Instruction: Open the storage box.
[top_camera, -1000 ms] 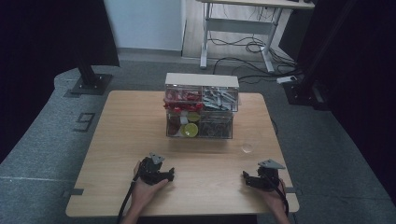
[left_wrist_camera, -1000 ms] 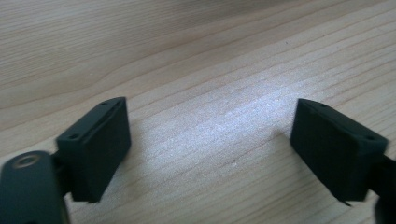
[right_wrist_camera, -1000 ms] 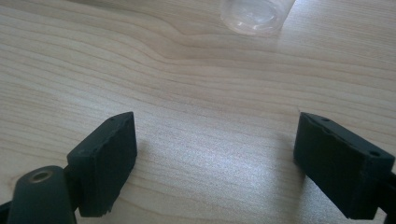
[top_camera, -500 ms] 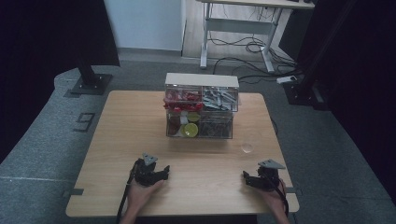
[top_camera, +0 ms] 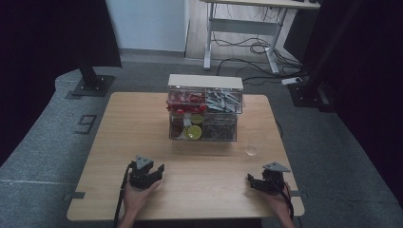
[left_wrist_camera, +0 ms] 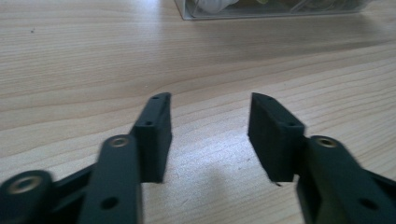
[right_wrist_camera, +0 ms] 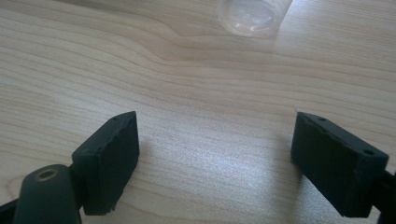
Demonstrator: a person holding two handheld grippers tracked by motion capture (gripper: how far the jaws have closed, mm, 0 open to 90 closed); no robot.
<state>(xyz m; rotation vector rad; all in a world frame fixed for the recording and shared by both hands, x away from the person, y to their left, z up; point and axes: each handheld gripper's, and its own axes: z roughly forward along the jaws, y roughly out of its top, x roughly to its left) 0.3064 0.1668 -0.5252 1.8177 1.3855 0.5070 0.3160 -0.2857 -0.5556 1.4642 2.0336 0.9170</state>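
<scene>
— What is sitting on the wooden table (top_camera: pixel 142 123) from where you are standing?

— A clear plastic drawer organizer (top_camera: pixel 204 108) is standing at the far middle, red pieces and grey metal parts showing in its upper compartments, yellow-green discs lying in a lower one. A small clear cup (top_camera: pixel 251 151) is resting off its right front corner, apart from it.

— And the person's hands?

— Both are coming in over the near edge. The left gripper (top_camera: pixel 153 172) is hovering near the front left, angled toward the organizer; its jaws have just been closing and are standing about half apart, with bare wood and nothing else between them (left_wrist_camera: pixel 208 135).

— The right one?

— The right gripper (top_camera: pixel 253 182) is sitting near the front right corner, its jaws spread wide over empty tabletop (right_wrist_camera: pixel 215 154), gripping nothing. In the right gripper view the clear cup (right_wrist_camera: pixel 254 16) is lying ahead of it, well apart.
</scene>
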